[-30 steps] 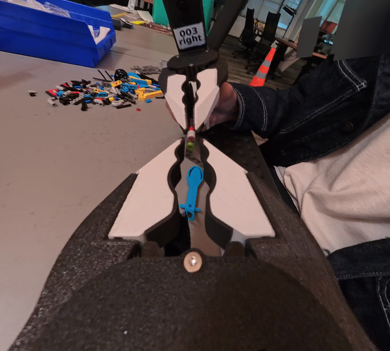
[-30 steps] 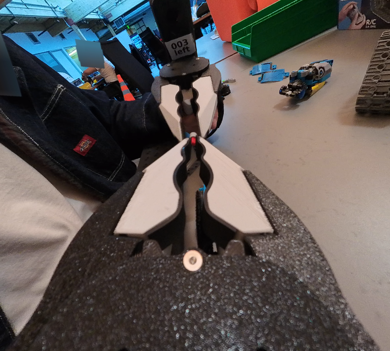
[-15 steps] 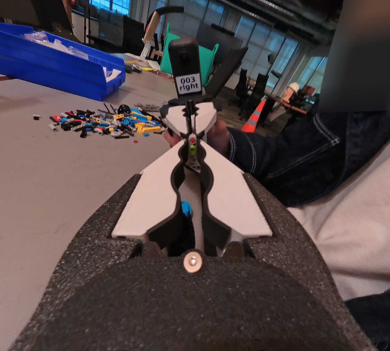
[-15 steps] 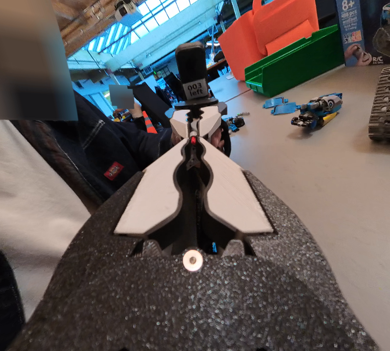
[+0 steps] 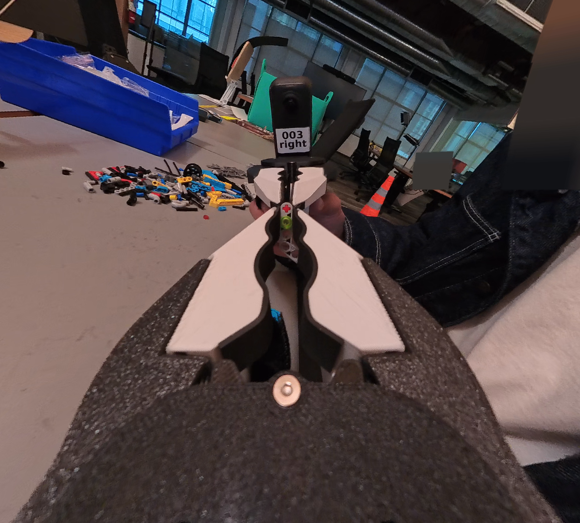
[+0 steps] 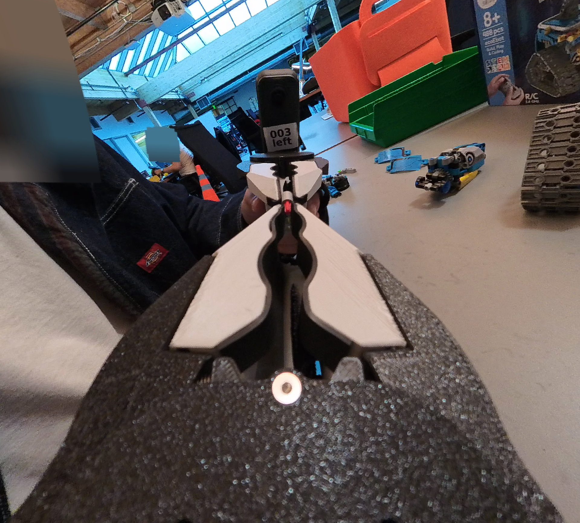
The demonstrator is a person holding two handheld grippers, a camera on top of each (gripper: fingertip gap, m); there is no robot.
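Observation:
My left gripper (image 5: pixel 286 215) is shut on a small grey beam (image 5: pixel 288 245) that carries a green pin (image 5: pixel 286 221) and a red cross pin (image 5: pixel 286 209) at its far end. My right gripper (image 5: pixel 290 193) faces it tip to tip, held in a hand. In the right wrist view my right gripper (image 6: pixel 286 209) is shut, with the red pin (image 6: pixel 286 205) between its tips. The left gripper (image 6: pixel 284 186) faces it, with the beam edge-on in its jaws. Both are held above the grey table (image 5: pixel 78 256).
A pile of loose building pieces (image 5: pixel 169 187) and a blue bin (image 5: pixel 94 99) lie left. A green bin (image 6: pixel 417 109), orange bag (image 6: pixel 376 46), toy box (image 6: pixel 533 21), blue toy vehicle (image 6: pixel 448 168), blue panels (image 6: pixel 398 159) and grey track (image 6: pixel 552 159) lie right. The person's jacket (image 5: pixel 439 241) is close. Left and right tips are no more than a few centimetres apart.
Both grippers have tilted upward and drawn slightly apart while staying shut on the small assembly. The blue piece on the table below the left gripper has slipped mostly out of sight.

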